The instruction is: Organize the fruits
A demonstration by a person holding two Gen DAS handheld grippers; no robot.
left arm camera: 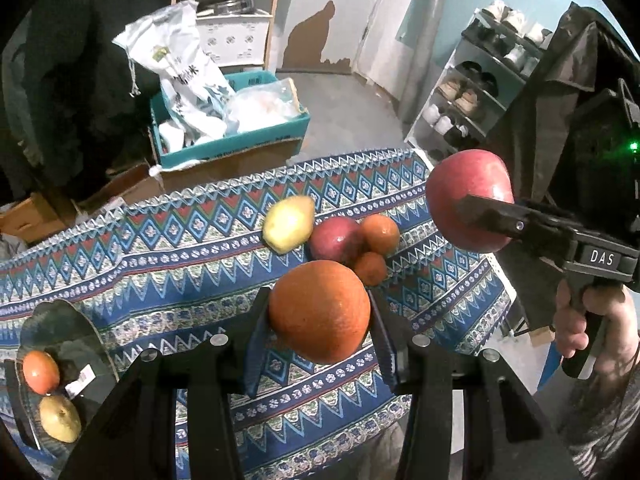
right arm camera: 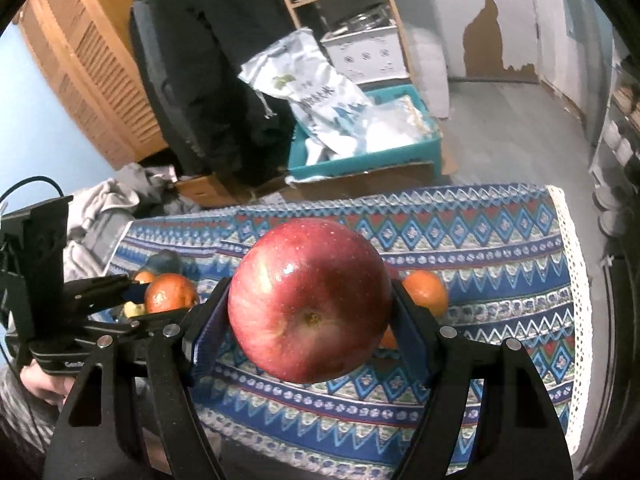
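The left gripper (left arm camera: 320, 316) is closed on a large orange (left arm camera: 319, 311), its two blue-padded fingers (left arm camera: 256, 344) pressed against the fruit's sides and holding it in the air above the surface (left arm camera: 160, 248), which is draped in a blue patterned cloth. The right gripper (right arm camera: 310, 306) clamps a red apple (right arm camera: 309, 300) the same way, also lifted clear of the cloth; in the left wrist view that apple (left arm camera: 470, 199) hangs to the right, above the surface's far corner. Beyond the orange, a loose cluster of fruit lies on the cloth: a yellow pear (left arm camera: 289, 223), a dark red apple (left arm camera: 336, 239) just beside it, and two smaller oranges (left arm camera: 380, 233) touching the apple's right side. At the near left edge, a glass plate (left arm camera: 60, 320) carries another orange (left arm camera: 41, 372) and a yellow-brown pear (left arm camera: 60, 418). Behind the surface, a teal crate (left arm camera: 240, 144) with white bags stands on the floor, and a shoe rack (left arm camera: 472, 92) lines the right wall.
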